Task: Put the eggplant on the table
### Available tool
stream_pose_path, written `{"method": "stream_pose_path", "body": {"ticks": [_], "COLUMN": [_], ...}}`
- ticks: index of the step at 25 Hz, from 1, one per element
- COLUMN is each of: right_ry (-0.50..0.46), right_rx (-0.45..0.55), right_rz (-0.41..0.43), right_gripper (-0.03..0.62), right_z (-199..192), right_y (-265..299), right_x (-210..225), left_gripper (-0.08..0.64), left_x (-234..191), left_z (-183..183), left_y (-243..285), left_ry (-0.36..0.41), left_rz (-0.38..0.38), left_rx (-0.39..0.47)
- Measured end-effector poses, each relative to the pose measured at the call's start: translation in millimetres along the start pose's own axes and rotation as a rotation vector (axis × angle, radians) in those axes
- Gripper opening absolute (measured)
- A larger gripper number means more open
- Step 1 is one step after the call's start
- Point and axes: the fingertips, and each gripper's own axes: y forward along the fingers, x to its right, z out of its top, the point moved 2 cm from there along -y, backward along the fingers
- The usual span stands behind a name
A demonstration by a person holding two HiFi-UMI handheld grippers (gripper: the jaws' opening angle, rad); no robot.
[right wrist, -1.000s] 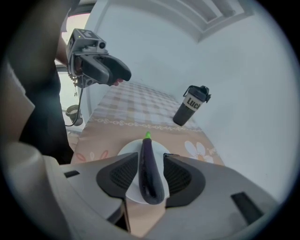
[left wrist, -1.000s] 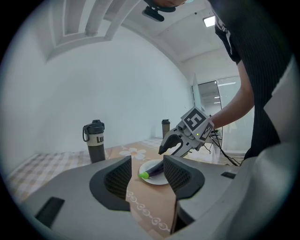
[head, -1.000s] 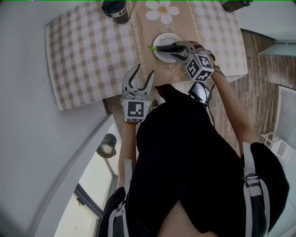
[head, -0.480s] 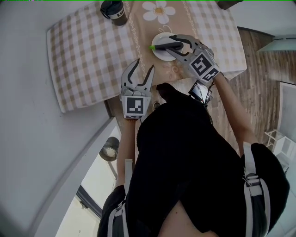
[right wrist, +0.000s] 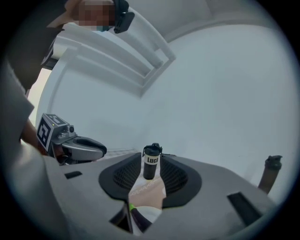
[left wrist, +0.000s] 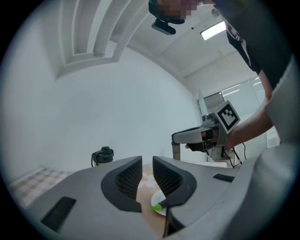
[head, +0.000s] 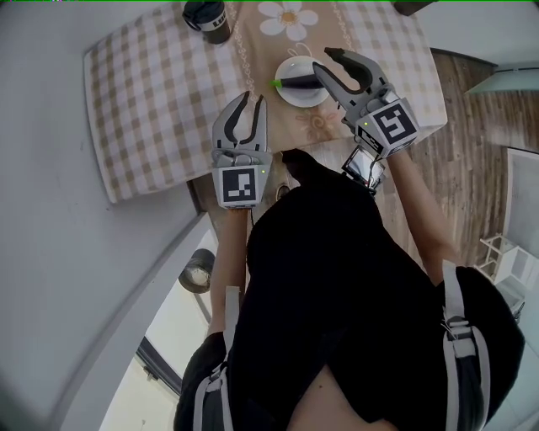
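Note:
The eggplant (head: 296, 84), dark with a green stem, lies on a small white plate (head: 290, 99) on the beige runner of the checked table (head: 160, 93). My right gripper (head: 326, 61) hovers just right of and above the plate; its jaws are closing with nothing between them. The left gripper (head: 253, 101) hangs over the table's near edge, left of the plate, its jaws closing to a narrow empty gap. The left gripper view shows the eggplant's green tip (left wrist: 157, 206) below the jaws. In the right gripper view the eggplant (right wrist: 139, 218) sits low between the jaws.
A dark lidded bottle (head: 208, 18) stands at the table's far side, also seen as the bottle (right wrist: 151, 161) straight ahead in the right gripper view. A second bottle (right wrist: 271, 173) stands far right. A white wall runs along the left; wooden floor lies right of the table.
Both grippers have risen. The right one lifted off the plate and rolled, leaving the eggplant lying there. The left jaws have narrowed.

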Motion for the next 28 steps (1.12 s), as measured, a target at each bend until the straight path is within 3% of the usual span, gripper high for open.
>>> {"method": "stream_pose_path", "body": {"ticks": [2, 8, 10, 14, 28], "right_ry": [0.003, 0.008, -0.002, 0.011, 0.06], "right_rx": [0.014, 0.04, 0.041, 0.031, -0.031], "right_rz": [-0.03, -0.07, -0.085, -0.088, -0.115], "right_gripper": [0.127, 0.121, 0.03, 0.01, 0.003], "right_z": [0.7, -0.8, -2.4, -8.8, -32.4], "right_y": [-4.9, -14.2, -18.0, -21.9, -29.2], "right_x": [-0.6, -9.4, -13.6, -19.9, -26.0], "left_gripper": [0.016, -0.012, -0.012, -0.012, -0.012], "left_x": [-4.3, -7.4, -5.7, -0.2, 11.0], "left_z": [6.2, 13.8, 13.6, 9.8, -0.4], "left_y": [0.2, 0.5, 0.1, -0.1, -11.0], "left_ry": [-0.035, -0.034, -0.027, -0.022, -0.01], "left_rz": [0.032, 0.072, 0.074, 0.068, 0.061], "left_rx": [0.025, 0.045, 0.039, 0.019, -0.012]}}
